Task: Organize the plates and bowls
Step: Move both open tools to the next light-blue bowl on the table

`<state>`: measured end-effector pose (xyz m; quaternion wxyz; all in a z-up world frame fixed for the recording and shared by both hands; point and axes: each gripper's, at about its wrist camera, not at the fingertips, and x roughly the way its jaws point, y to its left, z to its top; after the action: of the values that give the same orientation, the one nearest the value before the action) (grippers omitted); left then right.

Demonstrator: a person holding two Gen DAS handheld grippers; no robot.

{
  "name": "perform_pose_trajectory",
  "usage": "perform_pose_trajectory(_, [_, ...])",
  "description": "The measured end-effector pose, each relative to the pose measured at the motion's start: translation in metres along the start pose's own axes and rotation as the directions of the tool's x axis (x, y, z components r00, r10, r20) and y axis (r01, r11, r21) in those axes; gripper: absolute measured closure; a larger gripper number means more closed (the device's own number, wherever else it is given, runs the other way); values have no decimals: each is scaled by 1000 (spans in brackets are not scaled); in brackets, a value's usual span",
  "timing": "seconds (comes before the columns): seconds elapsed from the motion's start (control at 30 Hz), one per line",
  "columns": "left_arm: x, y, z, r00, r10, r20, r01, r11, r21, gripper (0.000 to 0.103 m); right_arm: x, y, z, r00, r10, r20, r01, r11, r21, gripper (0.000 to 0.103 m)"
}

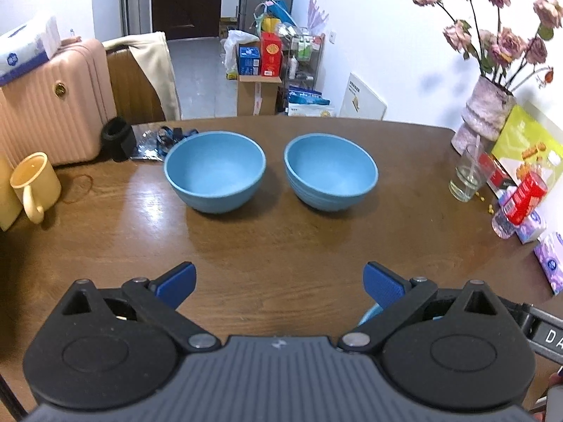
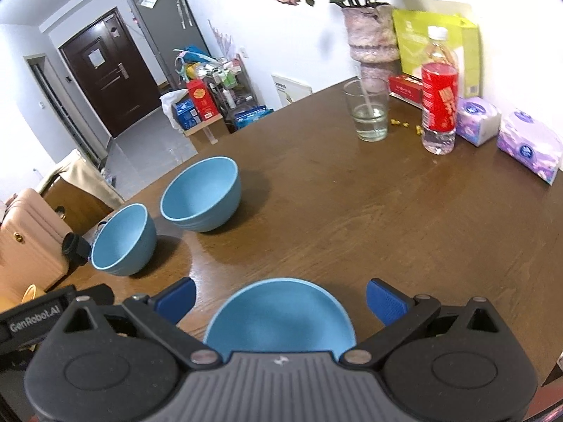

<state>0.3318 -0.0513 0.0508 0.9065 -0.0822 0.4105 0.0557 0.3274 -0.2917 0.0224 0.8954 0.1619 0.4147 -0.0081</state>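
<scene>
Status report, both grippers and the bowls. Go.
Left gripper open, empty. Right gripper open, third blue bowl between its fingers, not clamped. Two blue bowls upright side by side, apart. Path clear.

Light blue bowls (image 1: 214,170), brown wood-grain table (image 1: 281,239), pink ribbed suitcase (image 1: 49,116), yellow mug (image 1: 35,184)

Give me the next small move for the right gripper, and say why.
Probably lower the right gripper and close on the near bowl: its jaws are open either side of the rim, and that bowl sits apart from the other two bowls.
</scene>
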Motion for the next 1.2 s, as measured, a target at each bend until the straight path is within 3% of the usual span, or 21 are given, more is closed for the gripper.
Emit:
perform_pose_trajectory(0.67, [6, 42, 68, 1000, 26, 16, -27, 997, 65, 0, 24, 74, 30, 999, 7, -47, -8, 1000, -28, 0])
perform_pose_trajectory(1.2, [51, 69, 113, 999, 9, -45, -2, 988, 152, 0, 65, 115, 43, 995, -9, -101, 11, 1000, 16, 0])
